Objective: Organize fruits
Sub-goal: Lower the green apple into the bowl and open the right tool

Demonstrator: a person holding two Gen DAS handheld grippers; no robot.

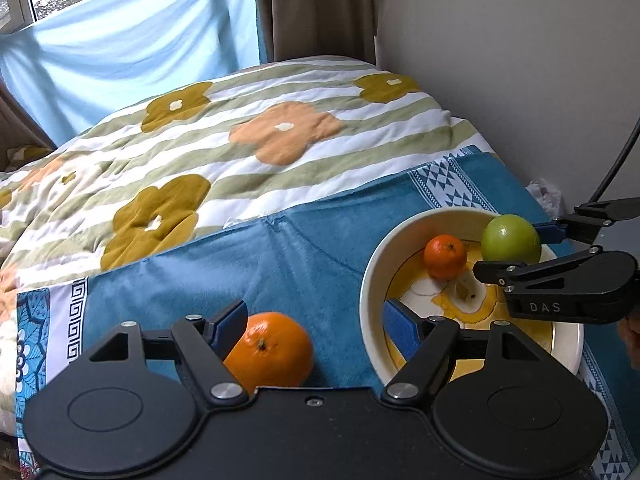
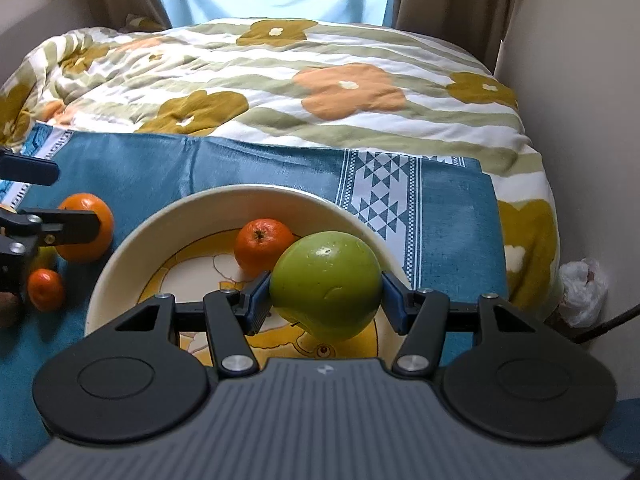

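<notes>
A cream bowl (image 1: 370,276) (image 2: 240,194) with a yellow picture inside sits on a blue cloth (image 1: 280,248). A small mandarin (image 1: 445,256) (image 2: 262,246) lies in it. My right gripper (image 2: 326,296) (image 1: 516,250) is shut on a green apple (image 2: 326,284) (image 1: 510,238), held over the bowl. My left gripper (image 1: 316,330) (image 2: 44,200) stands open on the bowl's left. A large orange (image 1: 272,350) (image 2: 86,226) rests on the cloth beside its left finger, while its right finger hangs over the bowl's rim. Another small mandarin (image 2: 46,290) lies on the cloth further left.
The cloth covers the near end of a bed with a floral striped quilt (image 2: 320,80). A wall (image 1: 520,80) runs along the right side, with a white plastic bag (image 2: 584,292) and a dark cable at its foot. A brown object (image 2: 8,308) lies at the cloth's left edge.
</notes>
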